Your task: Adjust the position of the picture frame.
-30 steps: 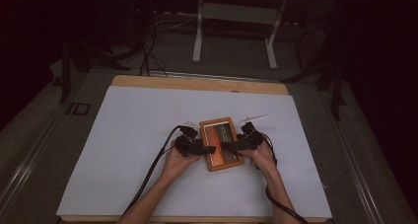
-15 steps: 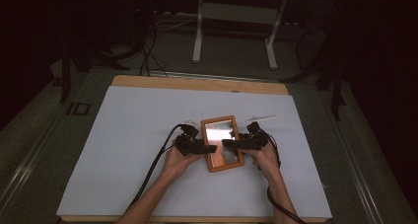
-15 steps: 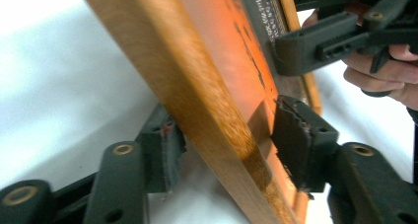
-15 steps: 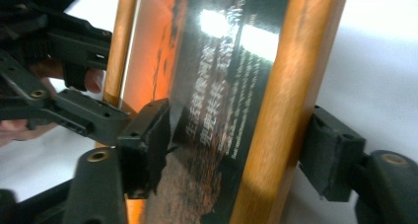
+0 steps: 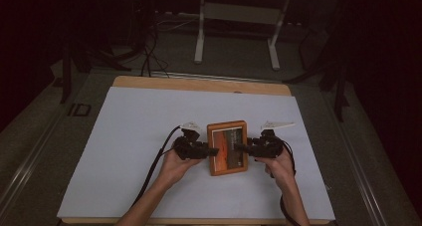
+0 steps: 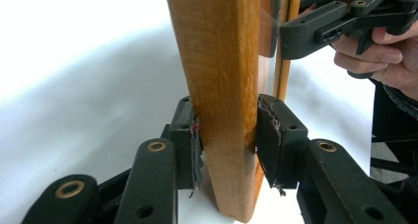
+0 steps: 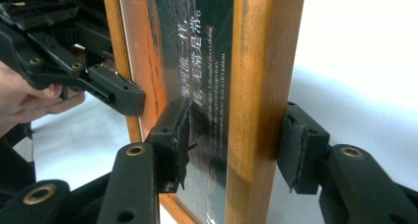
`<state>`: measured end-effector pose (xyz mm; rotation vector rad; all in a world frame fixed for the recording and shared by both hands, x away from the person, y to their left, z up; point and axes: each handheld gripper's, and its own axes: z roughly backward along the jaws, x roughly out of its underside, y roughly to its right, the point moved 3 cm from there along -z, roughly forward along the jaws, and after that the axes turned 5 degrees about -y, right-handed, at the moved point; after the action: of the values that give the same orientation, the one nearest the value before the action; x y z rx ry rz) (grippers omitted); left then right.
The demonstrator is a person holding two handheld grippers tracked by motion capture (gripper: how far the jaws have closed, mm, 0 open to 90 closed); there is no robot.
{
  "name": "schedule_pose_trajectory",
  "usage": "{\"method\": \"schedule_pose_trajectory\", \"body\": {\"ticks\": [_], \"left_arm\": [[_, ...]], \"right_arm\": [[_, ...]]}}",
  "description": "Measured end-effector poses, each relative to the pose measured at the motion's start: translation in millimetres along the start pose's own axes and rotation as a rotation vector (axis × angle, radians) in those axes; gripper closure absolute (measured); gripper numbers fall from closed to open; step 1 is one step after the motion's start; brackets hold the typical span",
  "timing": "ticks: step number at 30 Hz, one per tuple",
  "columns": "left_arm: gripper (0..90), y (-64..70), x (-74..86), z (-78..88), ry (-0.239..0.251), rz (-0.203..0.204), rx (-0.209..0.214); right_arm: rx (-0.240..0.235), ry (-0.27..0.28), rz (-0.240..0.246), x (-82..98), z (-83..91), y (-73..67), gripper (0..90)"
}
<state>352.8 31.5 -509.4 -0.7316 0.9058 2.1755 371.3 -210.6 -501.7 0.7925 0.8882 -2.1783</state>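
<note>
**Wooden picture frame gripped from both sides**

A wooden picture frame sits between the two grippers, over the white surface, its glass and an orange-and-dark print facing up in the high view. The left gripper reaches in from the frame's left edge, the right gripper from its right edge, so the frame lies directly between the two sets of fingers.

In the left gripper view the fingers have just been closing and now stand narrow around the frame's side rail: the left pad presses on the wood and the right one lies against it. Beyond the rail, the other gripper's fingers and the hand holding it show at the far edge.

In the right gripper view the fingers have also just been closing (they are about half open). One pad lies on the glass over the printed white characters; the other sits at the outer side of the rail, and I cannot tell whether it touches.
</note>
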Motion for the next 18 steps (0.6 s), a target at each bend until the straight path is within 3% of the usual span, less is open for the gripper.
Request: {"method": "schedule_pose_trajectory", "body": {"ticks": [4,11,18], "left_arm": [[63.6,0.9,-1.0,8.1,0.013,-0.010,-0.018],[63.5,-3.5,1.9,25.5,0.049,0.003,0.007],[63.0,-8.5,6.6,41.2,0.055,0.007,0.017]], "right_arm": [[-0.021,0.001,0.012,0.7,-0.2,-4.1,52.5],[-0.042,0.026,0.029,-5.8,-2.4,-15.1,55.8],[-0.055,0.033,0.047,-12.0,-7.8,-28.3,57.9]]}}
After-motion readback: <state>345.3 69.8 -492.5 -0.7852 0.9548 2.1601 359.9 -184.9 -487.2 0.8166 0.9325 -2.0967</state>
